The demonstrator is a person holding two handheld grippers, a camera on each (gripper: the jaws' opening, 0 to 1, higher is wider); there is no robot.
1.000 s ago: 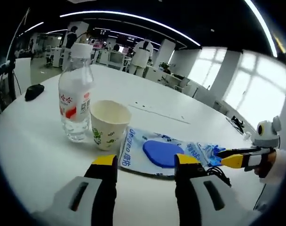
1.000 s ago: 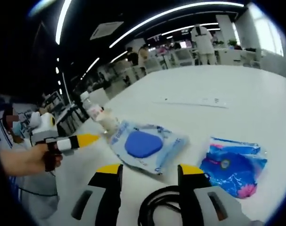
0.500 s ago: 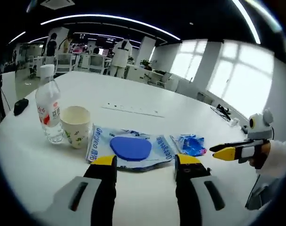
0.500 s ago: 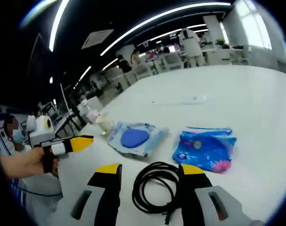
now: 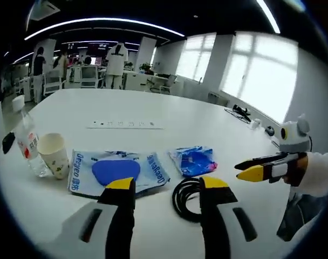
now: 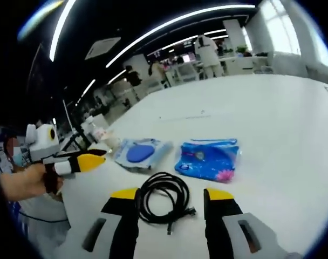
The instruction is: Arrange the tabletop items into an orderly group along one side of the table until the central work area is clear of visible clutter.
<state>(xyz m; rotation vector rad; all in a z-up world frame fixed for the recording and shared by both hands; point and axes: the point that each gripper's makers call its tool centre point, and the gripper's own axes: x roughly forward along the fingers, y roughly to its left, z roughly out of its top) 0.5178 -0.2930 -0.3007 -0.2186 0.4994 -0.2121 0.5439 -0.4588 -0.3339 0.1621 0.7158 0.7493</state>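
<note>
White tabletop held bottle, cup, blue pouch, small packet and coiled cable near both grippers, left gripper and right gripper, jaws apart, empty.

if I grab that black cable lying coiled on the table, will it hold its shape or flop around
It will probably flop. The black cable lies in loose loops with no tie visible, so lifting one strand would likely let the coil sag and unwind. Its free plug end trails on the table and may drag. It looks thin and likely light, so sliding the whole coil may be easier.
</note>
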